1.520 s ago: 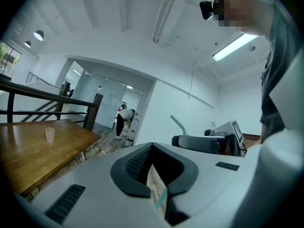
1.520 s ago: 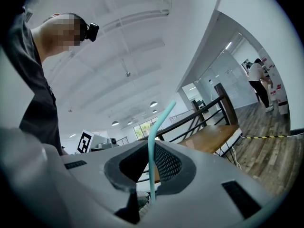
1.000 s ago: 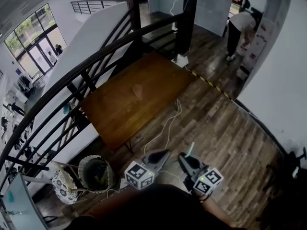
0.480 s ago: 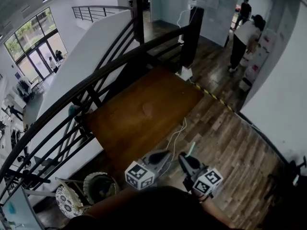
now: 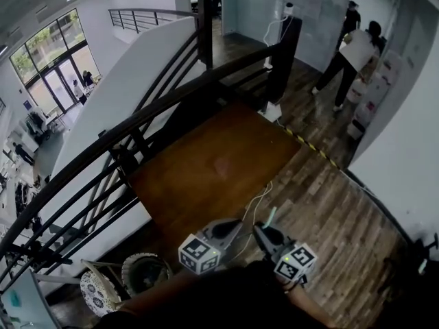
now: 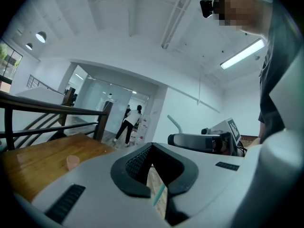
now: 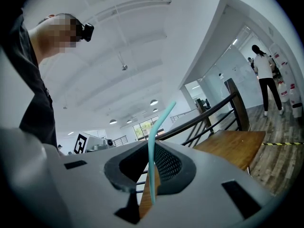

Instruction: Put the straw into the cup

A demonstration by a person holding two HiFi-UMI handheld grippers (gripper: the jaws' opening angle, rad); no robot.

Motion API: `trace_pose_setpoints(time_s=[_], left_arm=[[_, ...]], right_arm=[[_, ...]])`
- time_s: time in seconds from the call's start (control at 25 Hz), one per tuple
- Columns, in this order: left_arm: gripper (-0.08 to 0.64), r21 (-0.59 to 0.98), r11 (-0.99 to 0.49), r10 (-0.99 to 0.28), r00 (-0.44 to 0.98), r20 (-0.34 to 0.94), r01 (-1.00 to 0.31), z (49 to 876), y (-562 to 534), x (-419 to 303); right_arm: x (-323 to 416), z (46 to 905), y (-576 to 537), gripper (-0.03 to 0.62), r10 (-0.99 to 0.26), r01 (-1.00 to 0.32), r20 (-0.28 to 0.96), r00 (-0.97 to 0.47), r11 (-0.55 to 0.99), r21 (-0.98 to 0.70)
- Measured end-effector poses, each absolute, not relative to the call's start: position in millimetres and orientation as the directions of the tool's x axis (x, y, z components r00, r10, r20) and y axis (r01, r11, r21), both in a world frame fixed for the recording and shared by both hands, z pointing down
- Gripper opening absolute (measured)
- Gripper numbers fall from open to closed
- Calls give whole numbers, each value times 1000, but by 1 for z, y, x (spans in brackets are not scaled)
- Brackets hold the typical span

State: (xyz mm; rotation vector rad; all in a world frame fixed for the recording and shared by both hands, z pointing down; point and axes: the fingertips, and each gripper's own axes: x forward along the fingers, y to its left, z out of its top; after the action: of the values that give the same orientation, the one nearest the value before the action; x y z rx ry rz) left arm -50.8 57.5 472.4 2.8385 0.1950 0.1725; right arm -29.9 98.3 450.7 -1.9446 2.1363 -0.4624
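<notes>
A small clear cup [image 5: 222, 165] stands upright near the middle of the brown wooden table [image 5: 185, 190]. It also shows in the left gripper view as a pale cup [image 6: 72, 162] on the table top [image 6: 33, 158]. My right gripper [image 5: 260, 230] is shut on a teal bendy straw [image 5: 271, 216], which sticks up from its jaws. In the right gripper view the straw [image 7: 154, 137] rises between the pads of the right gripper [image 7: 151, 164]. My left gripper [image 5: 234, 223] hangs beside it with a narrow gap between the jaws of the left gripper [image 6: 152, 167]. Both are short of the table.
A black stair railing [image 5: 137, 125] curves behind and left of the table. A white cable [image 5: 257, 201] lies on the wood floor, with striped tape [image 5: 309, 146] past the table. Woven baskets [image 5: 144, 273] stand at lower left. Two people [image 5: 346, 50] are far back right.
Both grippers have been carried forward toward the table, which now lies nearer and lower in the head view. The straw stays in the right jaws. The people at the back have shifted.
</notes>
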Motion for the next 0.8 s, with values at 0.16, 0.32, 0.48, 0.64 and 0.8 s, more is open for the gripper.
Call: trace_pose_setpoints(time_s=[0.16, 0.32, 0.48, 0.64, 0.8], left_arm=[[11, 290, -953, 121, 987, 103, 87, 478, 41, -50], [11, 316, -948, 82, 991, 107, 44, 482, 27, -48], [11, 323, -946, 22, 994, 108, -14, 494, 3, -7], [11, 332, -942, -14, 993, 118, -52, 501, -13, 59], [11, 335, -938, -49, 991, 122, -87, 500, -17, 35]], right_arm=[[-24, 457, 84, 38, -990, -918, 58, -125, 93, -385], [-20, 463, 69, 38, -985, -914, 55, -161, 128, -385], [22, 476, 46, 38, -975, -906, 51, -214, 179, -384], [88, 478, 27, 38, -965, -896, 56, -256, 215, -388], [65, 476, 22, 38, -955, -890, 58, -291, 248, -382]])
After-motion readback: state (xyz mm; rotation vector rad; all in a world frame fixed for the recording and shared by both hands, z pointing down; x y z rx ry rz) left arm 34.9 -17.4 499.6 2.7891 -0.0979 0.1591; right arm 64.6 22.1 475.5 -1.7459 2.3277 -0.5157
